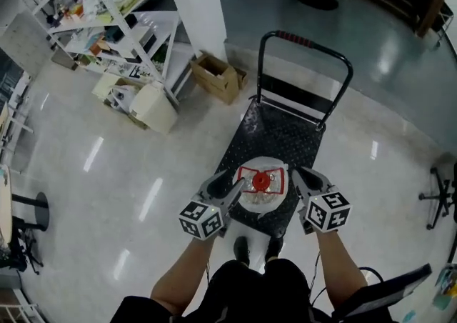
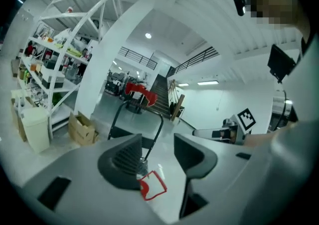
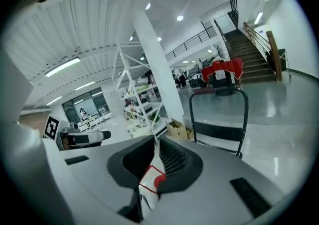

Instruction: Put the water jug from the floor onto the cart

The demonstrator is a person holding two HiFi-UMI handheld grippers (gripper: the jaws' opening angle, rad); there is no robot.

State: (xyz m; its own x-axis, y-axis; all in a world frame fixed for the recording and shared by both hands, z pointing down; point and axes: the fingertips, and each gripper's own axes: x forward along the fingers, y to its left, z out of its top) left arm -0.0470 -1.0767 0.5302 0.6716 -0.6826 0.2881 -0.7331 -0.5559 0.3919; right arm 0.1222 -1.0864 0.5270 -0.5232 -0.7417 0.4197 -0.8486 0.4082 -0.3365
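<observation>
The water jug (image 1: 261,187), clear with a red cap and a red-edged label, stands on the near end of the black cart deck (image 1: 278,132). My left gripper (image 1: 241,184) hovers at the jug's left with its jaws wide open and nothing between them. In the left gripper view, the left gripper (image 2: 157,144) shows the jug's label (image 2: 152,185) far below the gap. My right gripper (image 1: 301,180) hovers at the jug's right. In the right gripper view, the right gripper (image 3: 157,145) has its jaws drawn together to a thin slit, holding nothing, with the jug's label (image 3: 151,181) below.
The cart's upright handle (image 1: 307,46) rises at its far end. A cardboard box (image 1: 216,75) and a white pillar (image 1: 196,0) stand left of the cart, with a white shelf rack (image 1: 107,21) and boxes (image 1: 153,107) beyond. A chair base (image 1: 439,196) is at the right. The person's feet (image 1: 257,249) touch the cart's near edge.
</observation>
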